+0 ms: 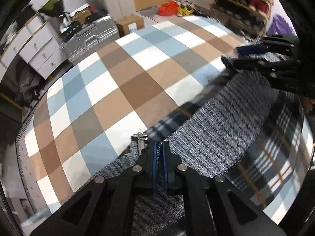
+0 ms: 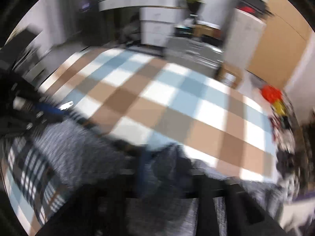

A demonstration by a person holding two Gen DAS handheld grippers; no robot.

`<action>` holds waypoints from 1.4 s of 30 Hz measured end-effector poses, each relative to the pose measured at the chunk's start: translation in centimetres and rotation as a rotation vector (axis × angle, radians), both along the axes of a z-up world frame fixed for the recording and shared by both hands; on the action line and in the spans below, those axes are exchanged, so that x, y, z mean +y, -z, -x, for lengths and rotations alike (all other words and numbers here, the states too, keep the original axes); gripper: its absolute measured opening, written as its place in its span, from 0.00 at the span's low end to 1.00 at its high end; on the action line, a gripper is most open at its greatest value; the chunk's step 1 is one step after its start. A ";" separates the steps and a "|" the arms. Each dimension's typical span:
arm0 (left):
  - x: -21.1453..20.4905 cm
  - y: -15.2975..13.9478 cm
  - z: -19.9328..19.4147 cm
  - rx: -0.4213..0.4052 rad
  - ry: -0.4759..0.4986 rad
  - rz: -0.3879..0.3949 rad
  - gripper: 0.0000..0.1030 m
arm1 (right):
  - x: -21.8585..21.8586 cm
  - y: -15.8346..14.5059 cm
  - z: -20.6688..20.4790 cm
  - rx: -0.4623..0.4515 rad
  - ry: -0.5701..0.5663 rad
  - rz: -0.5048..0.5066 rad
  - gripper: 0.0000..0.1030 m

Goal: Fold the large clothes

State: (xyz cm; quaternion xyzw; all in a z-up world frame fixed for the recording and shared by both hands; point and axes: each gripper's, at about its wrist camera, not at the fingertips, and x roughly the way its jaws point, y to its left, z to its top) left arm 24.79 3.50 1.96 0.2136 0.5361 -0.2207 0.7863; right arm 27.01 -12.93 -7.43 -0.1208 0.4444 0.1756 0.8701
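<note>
A large grey knit garment (image 1: 220, 122) with a dark plaid lining (image 1: 275, 157) lies on a checked blue, brown and white bed cover (image 1: 122, 82). My left gripper (image 1: 159, 147) is shut on the garment's grey edge beside a metal zipper pull (image 1: 140, 139). My right gripper (image 1: 232, 58) shows at the right of the left wrist view, shut on the far end of the same edge, which is stretched between both. The right wrist view is blurred; grey fabric (image 2: 163, 169) sits between its fingers, and the left gripper (image 2: 49, 108) shows at the left.
A silver suitcase (image 1: 90, 37), a cardboard box (image 1: 130, 24) and white drawers (image 1: 37, 49) stand beyond the bed. A shelf of clothes (image 1: 246, 2) is at the far right. Red and yellow items (image 1: 171, 7) lie on the floor.
</note>
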 end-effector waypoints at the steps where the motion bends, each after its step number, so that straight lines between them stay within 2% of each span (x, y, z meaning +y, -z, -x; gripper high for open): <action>1: 0.4 -0.6 0.1 -0.030 -0.022 -0.015 0.03 | -2.0 -1.0 0.5 -0.018 0.041 -0.061 0.58; 5: 1.8 -2.9 1.0 -0.056 -0.051 0.024 0.03 | -7.7 -4.1 3.1 -0.048 0.082 -0.209 0.61; 6: 2.0 -3.4 1.4 -0.066 -0.050 0.038 0.03 | -9.2 -4.8 4.0 -0.061 0.088 -0.229 0.68; 8: 2.4 -4.5 2.7 -0.072 -0.030 0.072 0.04 | -10.8 -5.5 5.0 -0.094 0.092 -0.211 0.81; 10: 2.5 -4.4 3.4 -0.062 -0.031 0.080 0.04 | -12.4 -5.6 5.7 -0.123 0.111 -0.155 0.82; 11: 2.3 -4.2 3.5 -0.048 -0.031 0.083 0.06 | -13.2 -5.1 5.7 -0.108 0.121 -0.142 0.82; 13: 1.9 -3.1 4.0 -0.024 -0.025 0.068 0.17 | -14.0 -3.8 4.8 -0.047 0.146 -0.152 0.82; 14: 1.7 -2.8 4.1 -0.024 -0.023 0.057 0.26 | -14.3 -3.0 4.3 -0.007 0.158 -0.167 0.82; 15: 1.4 -2.1 4.4 -0.021 -0.019 0.047 0.30 | -14.3 -2.1 3.7 0.022 0.164 -0.161 0.82; 17: 1.2 -1.5 4.7 -0.004 -0.016 0.046 0.30 | -13.6 -0.5 2.8 0.040 0.177 -0.089 0.80; 19: 1.1 -0.7 4.8 0.009 -0.026 0.038 0.30 | -13.3 0.6 2.4 0.061 0.169 -0.060 0.71; 20: 1.1 0.0 4.5 0.018 -0.036 0.028 0.30 | -13.4 1.2 2.2 0.074 0.181 -0.044 0.56; 21: 1.1 0.5 4.4 0.022 -0.050 0.016 0.30 | -13.4 1.7 1.9 0.086 0.205 -0.036 0.46; 22: 1.2 0.8 4.4 0.025 -0.062 0.009 0.30 | -13.8 1.7 1.9 0.085 0.222 -0.047 0.27; 24: 1.9 1.6 3.8 0.043 -0.097 0.022 0.30 | -14.7 0.8 2.4 0.051 0.252 -0.126 0.14; 25: 2.2 1.6 3.5 0.054 -0.112 0.051 0.30 | -15.2 0.0 2.8 0.022 0.265 -0.155 0.11; 28: 2.7 1.4 3.2 0.068 -0.136 0.088 0.30 | -15.7 -1.9 3.6 -0.029 0.268 -0.205 0.10; 31: 2.6 1.6 3.1 0.065 -0.135 0.080 0.30 | -16.8 -3.4 3.4 -0.071 0.312 -0.287 0.10; 33: 2.6 2.0 3.1 0.055 -0.150 0.091 0.30 | -17.2 -2.7 2.1 -0.057 0.368 -0.279 0.10; 34: 2.7 2.1 3.1 0.053 -0.160 0.102 0.30 | -17.4 -1.5 1.1 -0.012 0.402 -0.271 0.10; 36: 3.1 2.4 3.1 0.053 -0.184 0.135 0.30 | -17.3 1.0 -0.2 0.058 0.438 -0.202 0.10; 38: 3.4 2.4 3.2 0.046 -0.189 0.155 0.30 | -16.6 2.8 -0.7 0.071 0.458 -0.135 0.11; 42: 3.4 2.0 3.3 0.045 -0.196 0.144 0.30 | -16.7 2.2 -0.9 0.095 0.474 -0.147 0.16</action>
